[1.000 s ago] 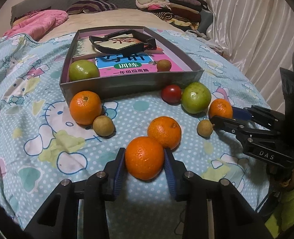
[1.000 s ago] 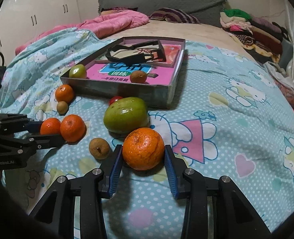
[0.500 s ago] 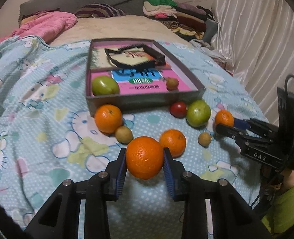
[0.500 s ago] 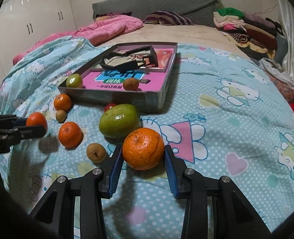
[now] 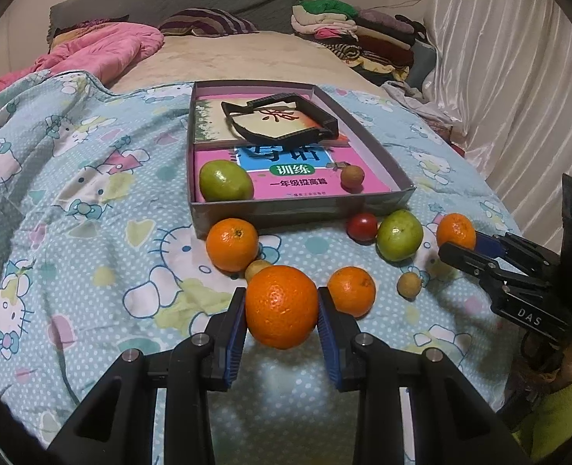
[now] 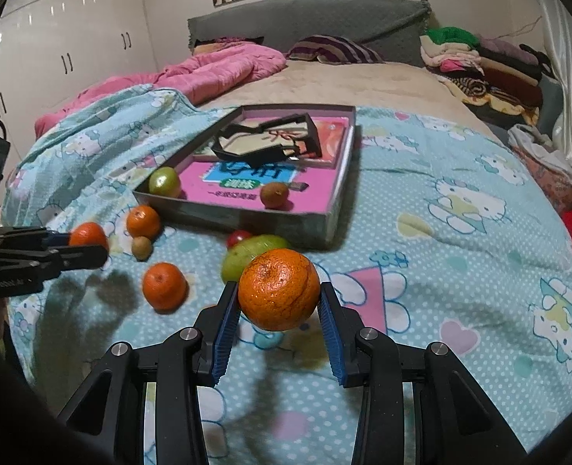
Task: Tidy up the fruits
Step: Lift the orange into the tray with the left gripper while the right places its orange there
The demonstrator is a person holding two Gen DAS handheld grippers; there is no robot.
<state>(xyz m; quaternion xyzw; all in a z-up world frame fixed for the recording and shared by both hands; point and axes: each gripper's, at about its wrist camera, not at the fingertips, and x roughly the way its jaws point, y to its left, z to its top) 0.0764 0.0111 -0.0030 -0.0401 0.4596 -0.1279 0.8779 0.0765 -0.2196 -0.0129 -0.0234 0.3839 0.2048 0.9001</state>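
Orange fruit, two pieces, each held off the bedcover: one in the left gripper (image 5: 282, 327), one in the right gripper (image 6: 279, 312). Both tongs stand narrowly parted, blue pads pressed to the sides of their orange (image 5: 281, 306) and second orange (image 6: 278, 288), a side grip that leaves the fruit free to drop out once the jaws widen.

Grey cardboard tray (image 5: 301, 209), on the patterned blanket (image 5: 92, 193) beyond the loose fruit; apparently the collecting place, as it already holds a green fruit (image 5: 225, 181) at its near left corner and a small brown fruit (image 5: 352, 176) to the right, both lying on a pink booklet (image 5: 297, 178). Black frame (image 5: 282, 124) at the far end, purpose unclear.

Loose stock on the blanket, just outside the tray's near wall: one orange (image 5: 232, 244), a smaller orange (image 5: 351, 290), a red fruit (image 5: 361, 226), a green fruit (image 5: 399, 235), and two small brown fruits, one largely hidden.

Judgement: both held oranges are bound for the tray.
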